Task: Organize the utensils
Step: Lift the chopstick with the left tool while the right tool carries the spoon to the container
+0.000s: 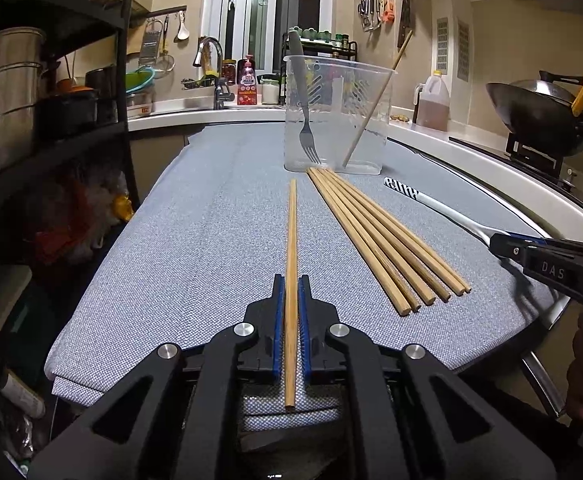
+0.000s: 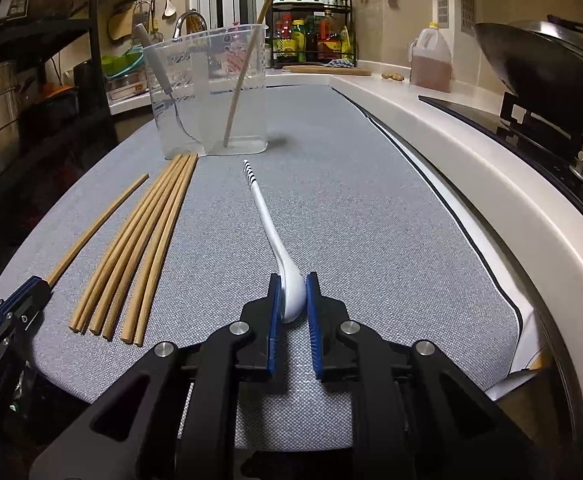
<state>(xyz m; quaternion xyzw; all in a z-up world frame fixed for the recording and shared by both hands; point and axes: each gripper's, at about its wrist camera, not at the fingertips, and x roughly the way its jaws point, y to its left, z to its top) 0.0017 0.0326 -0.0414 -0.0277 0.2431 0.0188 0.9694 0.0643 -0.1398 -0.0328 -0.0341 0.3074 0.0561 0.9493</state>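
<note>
While a fork point(image 1: 305, 120) and one chopstick point(image 1: 375, 100) stand in the clear holder point(image 1: 337, 152), the left gripper point(image 1: 291, 300) fingers pinch a single chopstick point(image 1: 292, 240), the right gripper point(image 2: 293, 300) fingers clasp the spoon point(image 2: 275, 240), and six chopsticks point(image 1: 379, 236) wait on the bench point(image 1: 191, 220).

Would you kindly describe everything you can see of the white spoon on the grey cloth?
The white spoon looks like glossy ceramic or plastic, with a long slim handle ending in a black-striped tip that points toward the clear container. It lies on the grey cloth, right of the chopstick bundle and apart from it. Its bowl sits between the right gripper pads, which appear closed against it. Whether it is lifted cannot be told.
</note>
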